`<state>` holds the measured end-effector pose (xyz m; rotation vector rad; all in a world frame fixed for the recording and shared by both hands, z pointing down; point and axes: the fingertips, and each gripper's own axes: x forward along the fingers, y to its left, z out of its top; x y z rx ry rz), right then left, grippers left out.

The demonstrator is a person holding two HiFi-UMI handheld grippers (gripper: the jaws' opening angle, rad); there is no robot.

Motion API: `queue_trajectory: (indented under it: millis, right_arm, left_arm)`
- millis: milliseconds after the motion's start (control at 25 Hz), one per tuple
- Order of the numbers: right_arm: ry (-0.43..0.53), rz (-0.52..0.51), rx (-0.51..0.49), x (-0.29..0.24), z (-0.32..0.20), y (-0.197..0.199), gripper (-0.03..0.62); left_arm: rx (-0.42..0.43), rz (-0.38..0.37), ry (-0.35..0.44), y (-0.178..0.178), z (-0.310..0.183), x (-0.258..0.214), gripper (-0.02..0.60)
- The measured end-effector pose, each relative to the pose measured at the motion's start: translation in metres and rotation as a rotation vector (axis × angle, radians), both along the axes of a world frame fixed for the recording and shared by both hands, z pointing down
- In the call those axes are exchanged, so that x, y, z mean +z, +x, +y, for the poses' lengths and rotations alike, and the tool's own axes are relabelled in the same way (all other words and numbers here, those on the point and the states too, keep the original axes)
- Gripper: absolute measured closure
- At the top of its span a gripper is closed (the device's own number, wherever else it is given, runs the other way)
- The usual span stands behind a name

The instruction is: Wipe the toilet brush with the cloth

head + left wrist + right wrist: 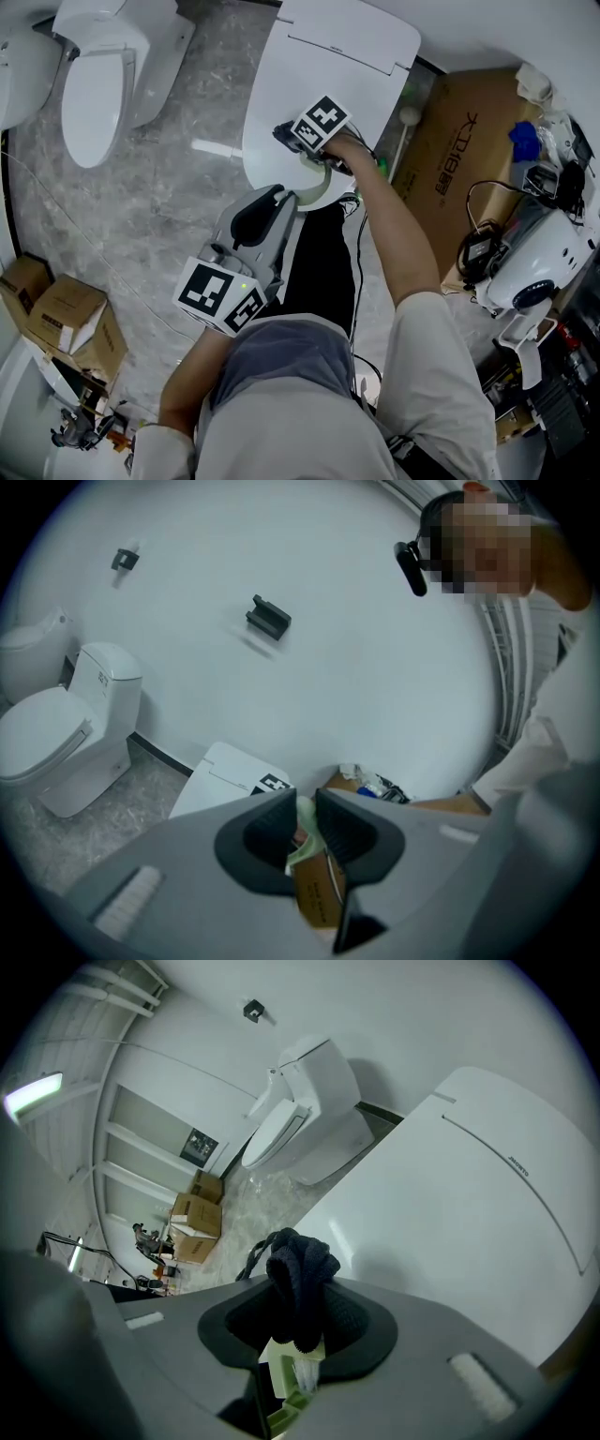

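Toilet brush [319,186]: pale green, curved shaft, centre of the head view just below the closed toilet lid [328,56], running between my two grippers. My left gripper [302,819] has its jaws pinched on the green shaft, low centre of its own view. Cloth [298,1274]: dark navy, bunched, pinched in the jaws of my right gripper [298,1312]. A green-and-white bit of the brush shows right under the wad, bottom centre of that view; touching or just beside it, cannot tell. Step in hand, my read: the wipe itself. To do it well, clamp the left jaws firm so the shaft doesn't spin or slip, since the plastic is likely slick. Press the wad against the shaft and draw it along the length rather than dabbing, and turn the brush between strokes so all sides get covered. Only a small lump of cloth sticks out past my right jaws, so the risk is bare jaw tips scraping plastic; angle so the fabric leads. The brush hangs over the lid edge and the grey stone floor [159,187], so drips would land there. Cardboard box [459,141] at the right of the head view is well apart and not in the way.
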<state>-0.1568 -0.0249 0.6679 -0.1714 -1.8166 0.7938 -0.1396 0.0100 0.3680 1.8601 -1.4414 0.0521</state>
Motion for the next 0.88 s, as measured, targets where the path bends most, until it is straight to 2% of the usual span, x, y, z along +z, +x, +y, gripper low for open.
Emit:
queue_trajectory:
  millis: [480,880]
  right_arm:
    - [0.045,0.021,0.005,0.004,-0.014,0.001,0.494]
    - [0.034,0.025,0.070,0.006,-0.025,0.010,0.494]
  left_arm:
    - [-0.003,0.005,-0.003,-0.001,-0.002,0.000,0.581]
    - [0.003,-0.004,-0.005,0.002,-0.002,0.002,0.581]
